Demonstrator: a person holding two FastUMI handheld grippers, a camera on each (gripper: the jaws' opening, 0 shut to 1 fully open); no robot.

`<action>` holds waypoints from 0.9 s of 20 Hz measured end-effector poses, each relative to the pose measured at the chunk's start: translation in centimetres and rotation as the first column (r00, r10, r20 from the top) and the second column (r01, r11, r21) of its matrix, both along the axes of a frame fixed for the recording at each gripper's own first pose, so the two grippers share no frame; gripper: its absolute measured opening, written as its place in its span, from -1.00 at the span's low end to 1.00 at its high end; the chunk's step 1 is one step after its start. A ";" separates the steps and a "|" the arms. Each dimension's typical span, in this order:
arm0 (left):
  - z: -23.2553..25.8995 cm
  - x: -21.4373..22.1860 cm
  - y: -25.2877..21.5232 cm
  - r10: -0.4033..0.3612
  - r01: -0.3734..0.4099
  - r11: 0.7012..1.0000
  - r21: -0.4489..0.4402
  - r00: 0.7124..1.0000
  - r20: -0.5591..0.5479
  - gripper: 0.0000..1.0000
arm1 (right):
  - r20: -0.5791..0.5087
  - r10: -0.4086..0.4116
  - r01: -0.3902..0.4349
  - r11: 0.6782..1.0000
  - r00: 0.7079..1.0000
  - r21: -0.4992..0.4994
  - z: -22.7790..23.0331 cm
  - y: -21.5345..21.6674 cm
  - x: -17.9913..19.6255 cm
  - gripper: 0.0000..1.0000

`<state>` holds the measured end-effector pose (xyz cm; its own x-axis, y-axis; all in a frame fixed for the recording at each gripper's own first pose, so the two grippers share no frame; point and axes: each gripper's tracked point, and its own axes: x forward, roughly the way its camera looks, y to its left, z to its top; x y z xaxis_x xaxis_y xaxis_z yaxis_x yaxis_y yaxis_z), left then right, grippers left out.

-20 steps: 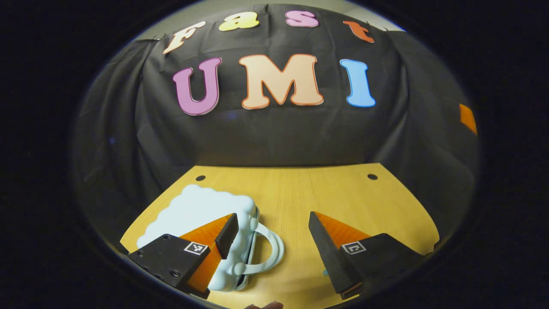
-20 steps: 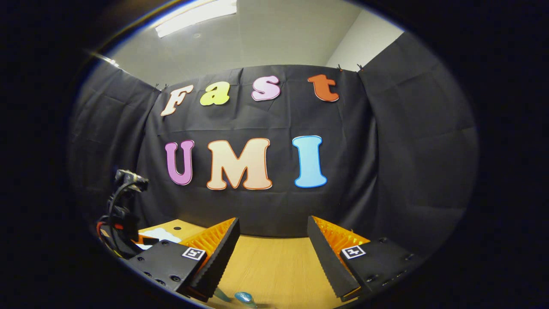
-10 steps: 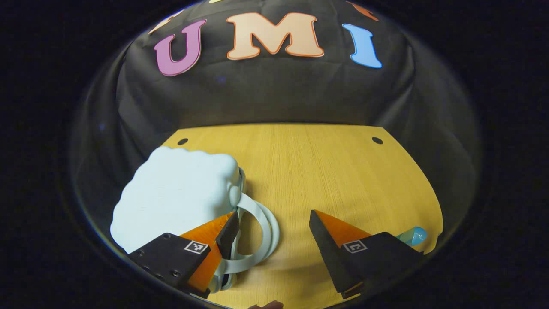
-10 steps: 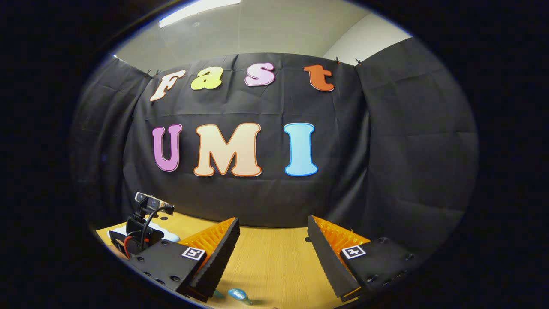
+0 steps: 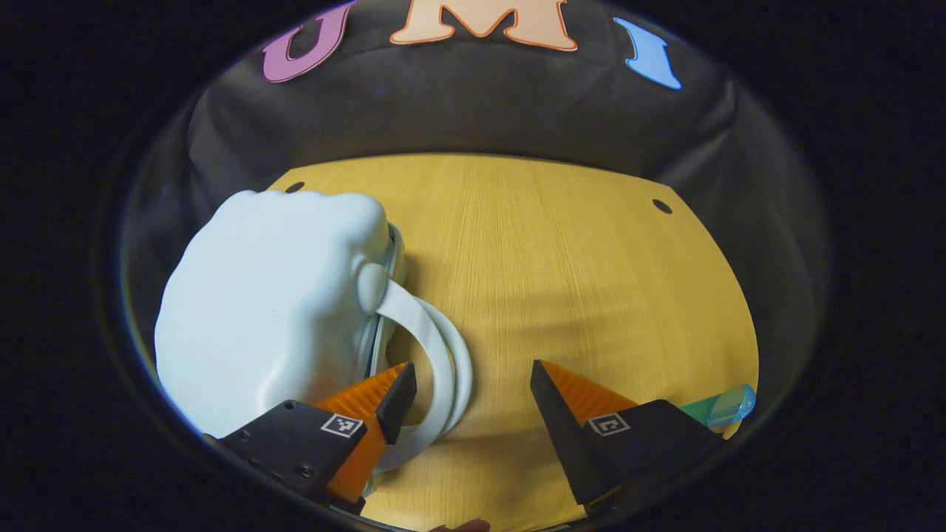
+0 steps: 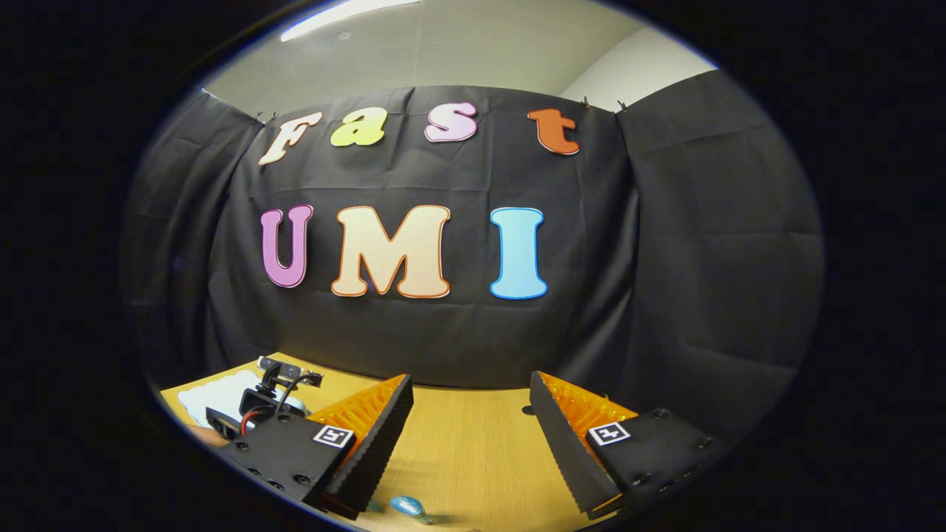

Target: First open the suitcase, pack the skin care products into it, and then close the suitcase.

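Your pale blue cloud-shaped hard-shell suitcase (image 5: 273, 295) lies shut on the wooden table (image 5: 576, 266), looks light, stiff and glossy, likely slippery: take it by the 2 looped handles (image 5: 443, 362) on its right edge. Left gripper (image 5: 473, 391) is spread wide over them, holding nothing. Right gripper (image 6: 471, 423) gapes empty. Small blue-green bottle (image 5: 720, 406) lies well right of the suitcase.

A yellow wooden tabletop (image 5: 562, 251) with two small dark holes (image 5: 662, 206) near its far edge meets the black cloth wall (image 6: 695, 244).
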<state>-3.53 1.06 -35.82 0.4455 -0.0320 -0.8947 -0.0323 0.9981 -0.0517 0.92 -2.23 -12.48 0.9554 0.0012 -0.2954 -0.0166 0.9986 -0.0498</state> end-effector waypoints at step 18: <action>3.4 0.6 1.0 -0.102 0.101 0.995 0.021 0.994 0.037 -1.00 | 0.028 0.040 -0.041 0.998 0.999 0.038 -0.1 1.4 -0.4 1.00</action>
<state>-2.95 2.09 -32.44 0.4742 -0.0615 -0.8783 0.0712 0.9970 -0.0314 0.54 -0.87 -12.58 0.9621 0.0510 -0.2679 -0.0563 0.9983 -0.0121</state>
